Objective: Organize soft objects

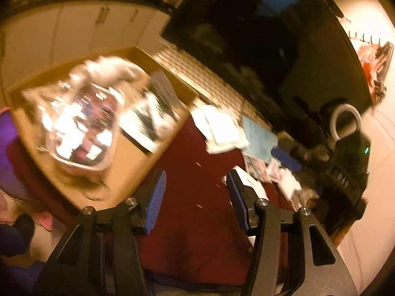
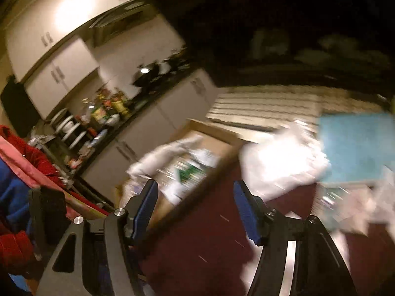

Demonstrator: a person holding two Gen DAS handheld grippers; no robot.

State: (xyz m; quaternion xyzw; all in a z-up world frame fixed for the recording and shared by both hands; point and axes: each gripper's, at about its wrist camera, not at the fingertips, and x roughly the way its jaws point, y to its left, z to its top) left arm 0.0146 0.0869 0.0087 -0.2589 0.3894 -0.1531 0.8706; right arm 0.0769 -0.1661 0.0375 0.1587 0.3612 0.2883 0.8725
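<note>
Both views are blurred. My left gripper (image 1: 196, 192) is open and empty above a dark red surface (image 1: 192, 222). A cardboard box (image 1: 123, 162) at the left holds shiny plastic-wrapped items (image 1: 81, 128) and white soft things (image 1: 111, 69). White folded cloths (image 1: 219, 130) and a light blue one (image 1: 259, 135) lie beyond the gripper. My right gripper (image 2: 195, 209) is open and empty over the same red surface (image 2: 205, 259). In that view the box (image 2: 197, 153) lies ahead at the left, a white soft bundle (image 2: 279, 162) ahead at the right, a blue cloth (image 2: 355, 148) beyond it.
My other gripper's black body (image 1: 345, 162) shows at the right of the left wrist view. A large dark screen (image 1: 259, 37) stands behind. White cabinets (image 2: 148, 133), a dish rack (image 2: 71, 128) and bottles (image 2: 108, 108) fill the back. Red and blue clothing (image 2: 19, 172) is at the left.
</note>
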